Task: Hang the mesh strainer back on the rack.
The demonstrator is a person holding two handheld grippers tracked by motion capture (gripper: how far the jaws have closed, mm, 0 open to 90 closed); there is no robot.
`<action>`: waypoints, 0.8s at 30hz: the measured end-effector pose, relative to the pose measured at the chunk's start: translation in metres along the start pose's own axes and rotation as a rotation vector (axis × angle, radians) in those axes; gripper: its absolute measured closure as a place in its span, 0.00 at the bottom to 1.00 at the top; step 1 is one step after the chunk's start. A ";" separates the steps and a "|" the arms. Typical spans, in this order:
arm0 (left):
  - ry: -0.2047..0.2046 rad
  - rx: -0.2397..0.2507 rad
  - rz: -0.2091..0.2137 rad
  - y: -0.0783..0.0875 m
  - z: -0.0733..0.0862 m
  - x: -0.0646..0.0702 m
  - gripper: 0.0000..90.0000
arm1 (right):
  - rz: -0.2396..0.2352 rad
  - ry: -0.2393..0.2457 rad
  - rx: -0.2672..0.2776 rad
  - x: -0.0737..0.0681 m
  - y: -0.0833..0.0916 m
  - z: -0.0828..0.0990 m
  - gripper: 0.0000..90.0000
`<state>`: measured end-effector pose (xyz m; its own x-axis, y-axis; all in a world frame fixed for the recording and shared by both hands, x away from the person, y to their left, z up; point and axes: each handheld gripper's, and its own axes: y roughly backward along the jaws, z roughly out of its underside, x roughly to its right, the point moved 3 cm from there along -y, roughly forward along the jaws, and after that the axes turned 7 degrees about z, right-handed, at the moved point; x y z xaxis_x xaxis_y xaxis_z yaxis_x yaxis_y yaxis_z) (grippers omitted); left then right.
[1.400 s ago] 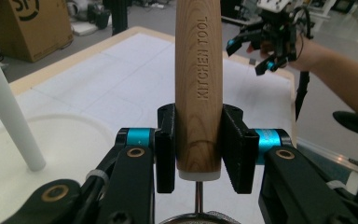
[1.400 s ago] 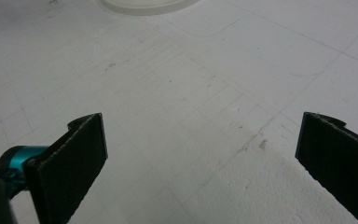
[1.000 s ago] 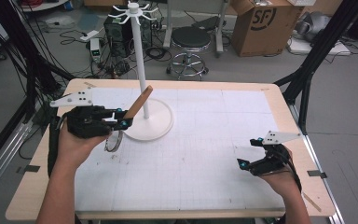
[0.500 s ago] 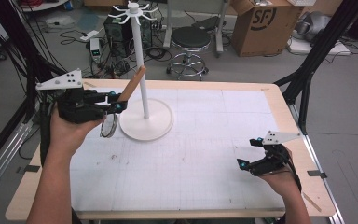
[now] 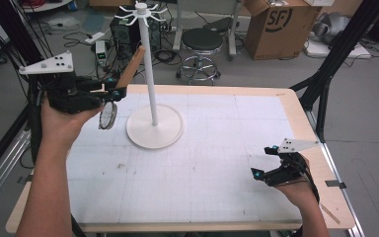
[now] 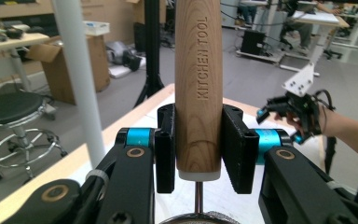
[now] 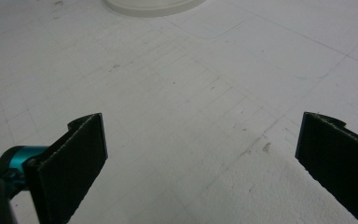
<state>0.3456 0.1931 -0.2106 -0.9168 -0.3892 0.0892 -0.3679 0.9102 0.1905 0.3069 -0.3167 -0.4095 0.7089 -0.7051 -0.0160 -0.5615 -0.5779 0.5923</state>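
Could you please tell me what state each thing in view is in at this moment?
Left tongs: shut on the strainer's wooden handle, held above the table.
Strainer: lifted, handle tilted up toward the stand's pole, mesh end hanging low.
Right tongs: open, holding nothing, low over the table.
Stand: upright on the table, its hooks bare.
Table: white gridded mat on top.

This is a lab or workshop set up for recording. Beyond the far edge of the table (image 5: 296,106), with its white gridded mat, the grey floor holds loose cables (image 5: 74,22), a computer tower (image 5: 123,29), a black stool (image 5: 202,44) and a cardboard box (image 5: 276,27). Black metal stands (image 5: 335,59) rise at the table's corners, and more desks (image 6: 321,21) stand farther back.
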 end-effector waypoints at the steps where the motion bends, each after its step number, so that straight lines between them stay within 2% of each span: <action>1: 0.002 0.004 -0.001 0.001 -0.001 -0.001 0.76 | 0.003 0.001 0.000 0.000 0.000 0.000 0.01; 10: -0.013 0.023 -0.047 0.009 -0.014 -0.007 0.76 | 0.002 0.001 0.004 0.000 0.001 0.000 0.01; 12: -0.016 0.039 -0.048 0.010 -0.017 -0.009 0.76 | 0.003 0.001 0.002 0.000 0.001 0.000 0.01; 20: -0.002 0.077 -0.079 0.018 -0.027 -0.019 0.76 | 0.003 -0.001 0.007 0.001 0.002 0.000 0.01; 24: 0.004 0.071 -0.093 0.019 -0.031 -0.022 0.76 | 0.004 -0.003 0.010 0.001 0.003 0.000 0.01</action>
<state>0.3641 0.2144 -0.1786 -0.8774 -0.4733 0.0782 -0.4620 0.8776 0.1282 0.3063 -0.3194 -0.4075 0.7053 -0.7088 -0.0154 -0.5688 -0.5787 0.5844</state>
